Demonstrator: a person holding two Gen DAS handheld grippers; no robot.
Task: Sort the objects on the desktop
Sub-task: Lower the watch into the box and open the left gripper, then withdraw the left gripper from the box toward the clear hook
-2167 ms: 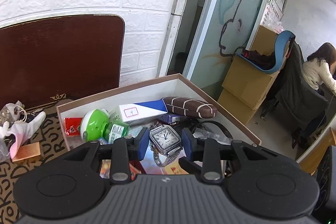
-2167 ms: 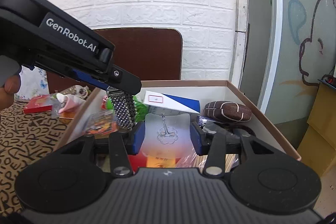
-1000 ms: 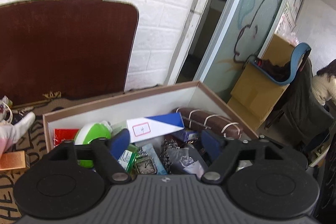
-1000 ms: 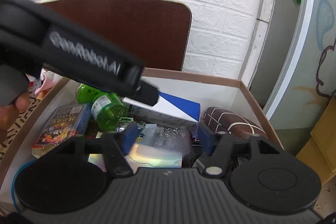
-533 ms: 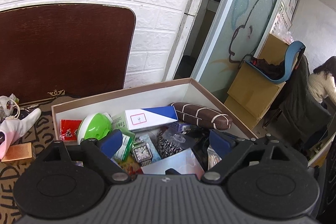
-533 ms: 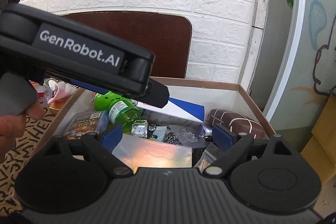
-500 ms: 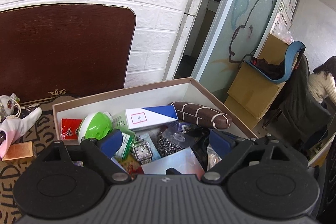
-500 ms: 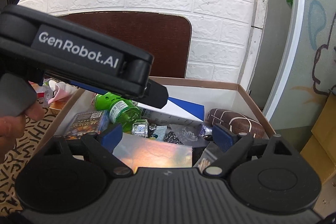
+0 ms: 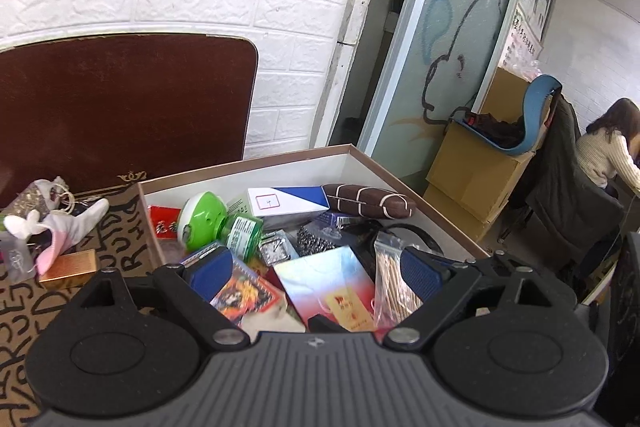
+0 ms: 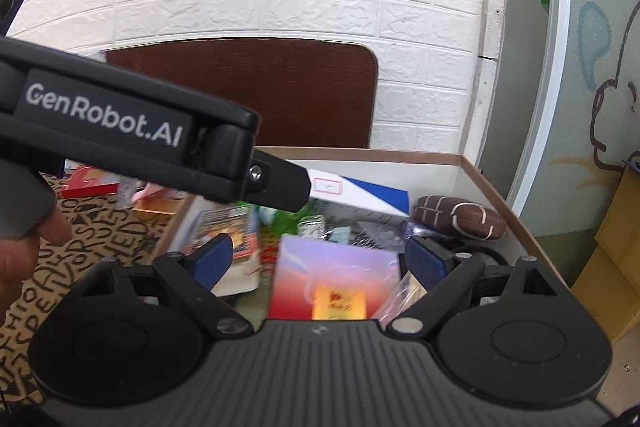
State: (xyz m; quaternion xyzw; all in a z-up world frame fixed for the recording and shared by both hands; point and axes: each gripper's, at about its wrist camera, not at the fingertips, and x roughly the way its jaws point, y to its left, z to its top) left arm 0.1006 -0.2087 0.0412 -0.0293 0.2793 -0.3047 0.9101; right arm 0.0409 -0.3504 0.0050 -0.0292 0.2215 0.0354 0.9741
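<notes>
left wrist: left gripper (image 9: 316, 273) spread wide, empty, above box (image 9: 256, 163); watch (image 9: 273, 247) lies inside by green bottle (image 9: 240, 231) | right wrist: right gripper (image 10: 318, 261) spread, empty, over shiny card (image 10: 334, 279) in box | step: between picks, judged | next: reach toward loose items on mat (image 9: 116, 223)

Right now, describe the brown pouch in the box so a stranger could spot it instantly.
Look in the open cardboard box by the white brick wall. Near its far right corner lies the brown pouch, beside a white-and-blue carton. It is the only dark brown, log-shaped thing, crossed by thin white lines.
</notes>
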